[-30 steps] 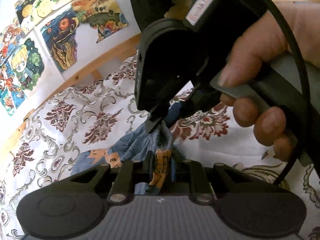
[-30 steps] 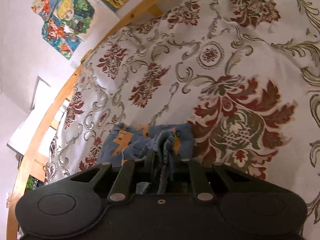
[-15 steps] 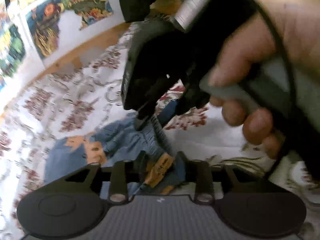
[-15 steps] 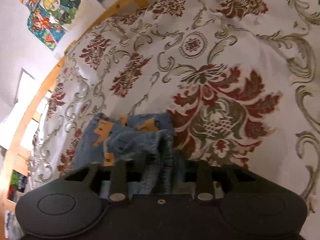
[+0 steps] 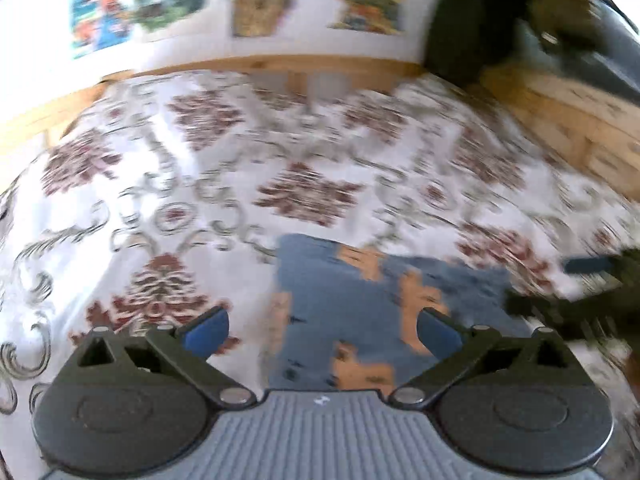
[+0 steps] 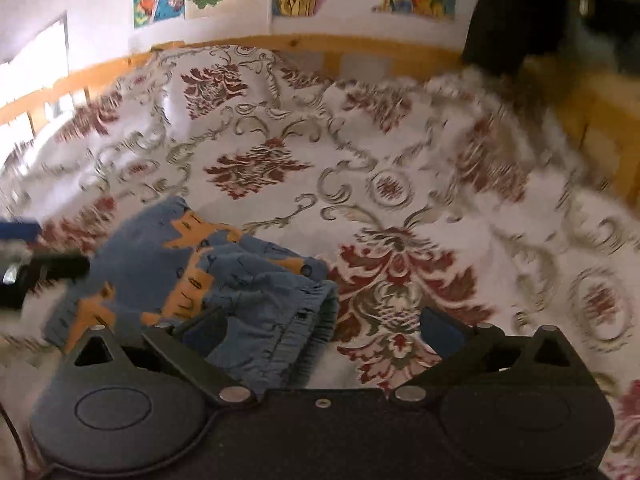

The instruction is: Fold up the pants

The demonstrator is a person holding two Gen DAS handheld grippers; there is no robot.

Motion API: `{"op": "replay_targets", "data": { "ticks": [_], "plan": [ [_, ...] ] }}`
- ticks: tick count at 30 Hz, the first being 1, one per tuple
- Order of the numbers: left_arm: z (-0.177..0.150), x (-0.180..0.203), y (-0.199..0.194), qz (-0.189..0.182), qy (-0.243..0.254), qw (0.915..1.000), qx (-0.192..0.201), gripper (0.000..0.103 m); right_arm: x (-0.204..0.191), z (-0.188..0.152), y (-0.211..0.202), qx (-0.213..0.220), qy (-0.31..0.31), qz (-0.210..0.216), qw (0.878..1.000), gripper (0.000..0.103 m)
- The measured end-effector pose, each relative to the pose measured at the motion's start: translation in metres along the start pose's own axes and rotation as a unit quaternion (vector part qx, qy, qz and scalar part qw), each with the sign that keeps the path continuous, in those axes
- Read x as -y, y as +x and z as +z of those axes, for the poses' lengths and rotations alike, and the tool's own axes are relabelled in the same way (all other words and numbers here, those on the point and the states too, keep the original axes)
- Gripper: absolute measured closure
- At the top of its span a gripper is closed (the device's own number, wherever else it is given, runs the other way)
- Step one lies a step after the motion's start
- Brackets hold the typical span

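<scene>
Both claws spread wide, empty: left gripper (image 5: 322,330), right gripper (image 6: 324,330). Blue pants (image 6: 224,276) lie folded on bedspread (image 6: 400,160). Fold looks done; next: flatten bundle, check edges.

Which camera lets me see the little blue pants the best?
The right wrist view. There the blue pants look sharp: you can see the folded layers, the orange patches and the gathered waistband on the flowery bedspread. The left wrist view shows the pants too, but blurred, flat and partly behind the gripper.
</scene>
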State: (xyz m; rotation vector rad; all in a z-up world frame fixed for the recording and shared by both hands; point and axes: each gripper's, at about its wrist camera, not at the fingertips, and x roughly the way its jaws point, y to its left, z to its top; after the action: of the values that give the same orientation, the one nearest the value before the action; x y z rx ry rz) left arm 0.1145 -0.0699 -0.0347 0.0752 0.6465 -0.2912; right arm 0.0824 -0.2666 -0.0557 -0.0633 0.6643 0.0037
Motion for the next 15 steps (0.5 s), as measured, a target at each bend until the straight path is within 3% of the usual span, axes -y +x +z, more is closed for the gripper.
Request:
{"op": "replay_targets", "data": {
  "ticks": [3, 5, 10, 15],
  "plan": [
    [-0.001, -0.010, 0.019, 0.046, -0.027, 0.9985, -0.016, 0.000, -0.019, -0.009, 0.000, 0.010, -0.051, -0.040, 0.998, 0.001],
    [-0.006, -0.012, 0.031, 0.051, -0.023, 0.9977, -0.038, 0.000, -0.030, -0.014, 0.003, 0.014, -0.086, -0.059, 0.994, 0.001],
    [-0.027, -0.009, 0.048, 0.106, 0.033, 0.9901, -0.085, 0.000, -0.043, -0.031, 0.017, -0.046, -0.151, -0.082, 0.984, 0.001],
    [-0.035, -0.028, 0.037, 0.087, -0.022, 0.9873, -0.131, 0.000, -0.041, -0.035, 0.013, -0.076, -0.147, -0.079, 0.983, 0.001]
  ]
}}
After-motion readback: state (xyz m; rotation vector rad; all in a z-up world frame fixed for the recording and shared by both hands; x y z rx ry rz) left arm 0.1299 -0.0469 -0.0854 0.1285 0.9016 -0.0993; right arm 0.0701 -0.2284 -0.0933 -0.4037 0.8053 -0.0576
